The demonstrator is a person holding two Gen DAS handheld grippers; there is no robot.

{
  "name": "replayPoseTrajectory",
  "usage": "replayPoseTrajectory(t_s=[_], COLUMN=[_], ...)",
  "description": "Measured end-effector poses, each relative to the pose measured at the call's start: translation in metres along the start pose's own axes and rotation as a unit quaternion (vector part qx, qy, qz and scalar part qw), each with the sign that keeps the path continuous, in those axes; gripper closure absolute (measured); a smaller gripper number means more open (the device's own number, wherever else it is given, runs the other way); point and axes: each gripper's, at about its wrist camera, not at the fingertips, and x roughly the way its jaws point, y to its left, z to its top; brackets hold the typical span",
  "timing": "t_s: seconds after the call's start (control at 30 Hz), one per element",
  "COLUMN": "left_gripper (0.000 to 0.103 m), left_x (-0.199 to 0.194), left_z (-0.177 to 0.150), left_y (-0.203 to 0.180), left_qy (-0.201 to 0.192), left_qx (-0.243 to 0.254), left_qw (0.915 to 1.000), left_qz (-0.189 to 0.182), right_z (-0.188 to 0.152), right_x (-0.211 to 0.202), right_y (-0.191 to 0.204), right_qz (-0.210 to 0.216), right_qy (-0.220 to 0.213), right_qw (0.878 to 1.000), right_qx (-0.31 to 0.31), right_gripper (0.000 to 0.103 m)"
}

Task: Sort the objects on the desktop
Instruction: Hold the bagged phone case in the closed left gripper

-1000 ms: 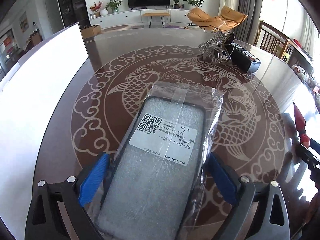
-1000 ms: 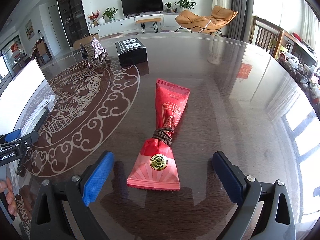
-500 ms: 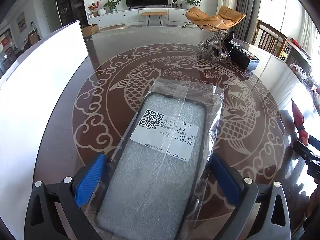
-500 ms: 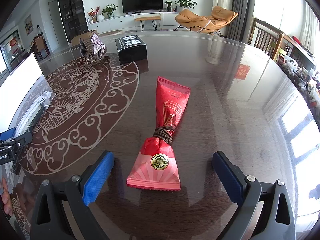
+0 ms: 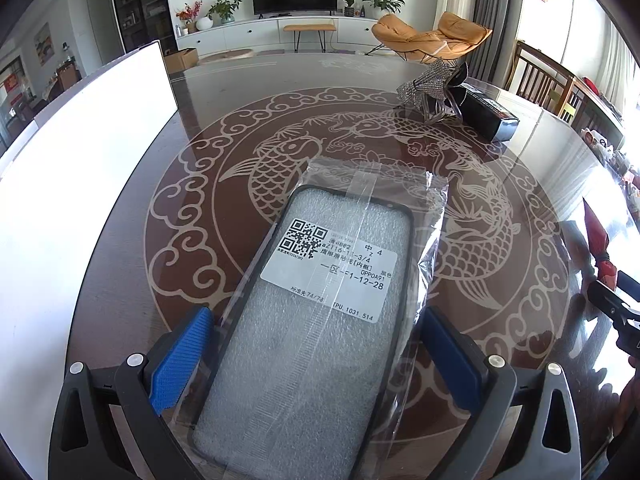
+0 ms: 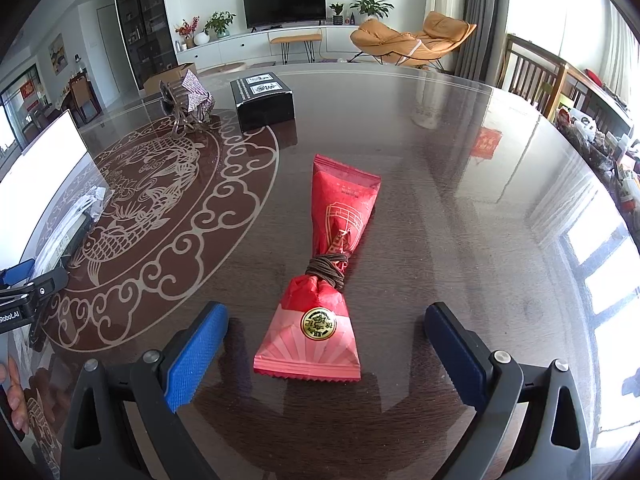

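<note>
Grippers both spread wide over the glass-topped table (image 6: pixel 460 168), nothing clamped.
Left gripper (image 5: pixel 316 354) straddles the bagged phone case (image 5: pixel 316 320), which lies flat on the table's carp medallion (image 5: pixel 280 160); right gripper (image 6: pixel 324 344) brackets the red candy packet (image 6: pixel 324 280), just off the medallion's rim. Beyond the medallion sit a black box (image 6: pixel 262 100) and, just beside it, a glittery bow (image 6: pixel 192 94).
</note>
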Motion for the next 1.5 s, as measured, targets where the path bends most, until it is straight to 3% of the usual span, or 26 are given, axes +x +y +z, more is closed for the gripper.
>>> replayPoseTrajectory(t_s=[1.5], left_gripper=[0.0], left_x=[0.0007], left_z=[0.0001], left_y=[-0.0001], left_qy=[0.0], left_qx=[0.0], left_qw=[1.0], left_qz=[0.0], right_z=[-0.0003], right_x=[0.001], right_y=[0.0011], right_qz=[-0.005], right_qy=[0.002], right_qw=[1.0], right_qx=[-0.004], right_gripper=[0.003])
